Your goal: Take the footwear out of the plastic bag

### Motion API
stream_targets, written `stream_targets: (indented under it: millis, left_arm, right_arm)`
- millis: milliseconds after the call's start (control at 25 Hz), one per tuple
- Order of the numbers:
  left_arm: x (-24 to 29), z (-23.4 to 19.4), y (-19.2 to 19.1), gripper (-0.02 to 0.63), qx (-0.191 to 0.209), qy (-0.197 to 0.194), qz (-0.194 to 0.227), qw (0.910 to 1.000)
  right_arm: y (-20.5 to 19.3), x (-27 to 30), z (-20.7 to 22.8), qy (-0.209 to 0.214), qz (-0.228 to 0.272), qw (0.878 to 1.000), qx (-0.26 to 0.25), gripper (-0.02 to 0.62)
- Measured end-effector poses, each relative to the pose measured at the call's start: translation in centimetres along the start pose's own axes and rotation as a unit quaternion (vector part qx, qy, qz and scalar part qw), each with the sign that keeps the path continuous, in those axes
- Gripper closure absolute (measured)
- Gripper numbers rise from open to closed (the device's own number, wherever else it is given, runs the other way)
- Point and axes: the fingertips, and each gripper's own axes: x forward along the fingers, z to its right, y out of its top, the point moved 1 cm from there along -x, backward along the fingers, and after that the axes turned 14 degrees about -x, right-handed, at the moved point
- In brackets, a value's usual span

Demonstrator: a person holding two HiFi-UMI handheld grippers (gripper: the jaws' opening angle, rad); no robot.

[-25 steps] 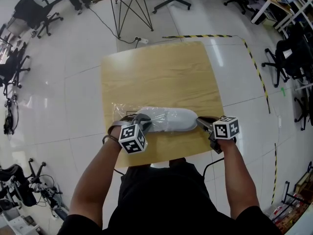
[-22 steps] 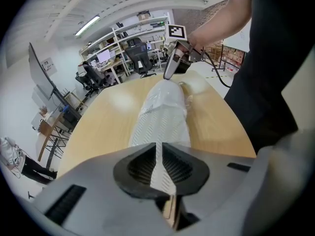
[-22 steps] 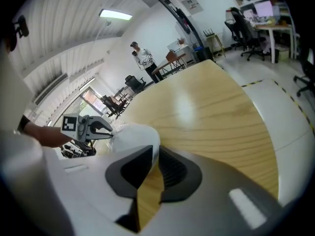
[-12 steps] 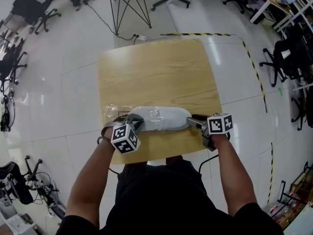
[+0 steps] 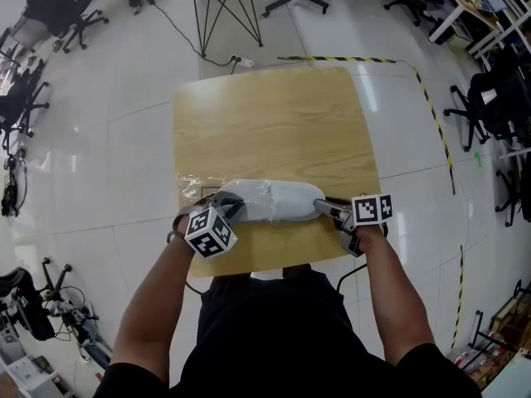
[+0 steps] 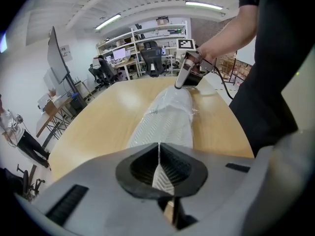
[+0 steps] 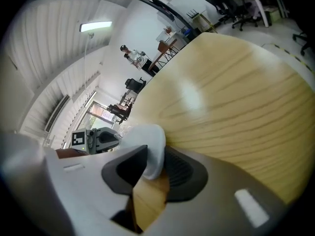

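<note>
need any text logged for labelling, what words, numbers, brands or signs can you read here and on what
None can be read.
Marker cubes: square patterns only, no letters.
Wall sheet: too small to read.
Shoe in the plastic bag: no brand or label shows.

1. Shoe [image 5: 278,201]: white, long and rounded, lying crosswise on the near part of the table [image 5: 274,114], with its chevron-tread sole turned partly up; it is inside the bag
2. Bag [image 5: 191,186]: clear crinkled film drawn close over the shoe, with loose slack lying flat at the left end
3. The left gripper [image 5: 231,206], its jaws just closing, pinches the film at the left end; the right gripper [image 5: 320,207], its jaws also just closing, clasps the shoe's right end
</note>
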Motion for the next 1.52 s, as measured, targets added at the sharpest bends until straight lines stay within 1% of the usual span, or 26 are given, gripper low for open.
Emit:
stream_targets:
  millis: [240,480,760,960,1080,1320,1520]
  left_arm:
    - [-0.4,0.1,-0.1,0.588,0.035,0.005,-0.010,0.9993]
    - [-0.8,-0.5,-0.4,0.584,0.057,0.008,-0.022,0.9981]
    - [-1.6,-2.0,-2.5,0.586,0.066,0.026,-0.050,0.9962]
    - [-2.4,-3.4,-4.0,0.588,0.068,0.042,-0.071,0.9942]
    - [-2.8,-4.5,-4.9,0.588,0.066,0.053,-0.083,0.9929]
    - [-3.6,-6.4,-7.3,0.589,0.040,0.075,-0.101,0.9912]
    - [-4.2,-7.7,-7.9,0.591,0.035,0.093,-0.111,0.9889]
  right_arm:
    - [0.8,-1.6,-0.6,0.016,0.029,0.999,0.006,0.511]
    - [1.1,-3.8,0.2,0.012,0.036,0.999,0.006,0.515]
    - [1.0,-5.8,1.0,0.002,0.053,0.998,0.019,0.520]
    - [0.6,-6.8,1.4,-0.007,0.057,0.998,0.022,0.522]
    - [0.7,-6.9,1.2,-0.002,0.057,0.998,0.017,0.523]
    - [-0.3,-6.7,0.4,0.006,0.045,0.999,0.012,0.526]
    - [-0.8,-6.6,-0.3,0.013,0.035,0.999,0.004,0.528]
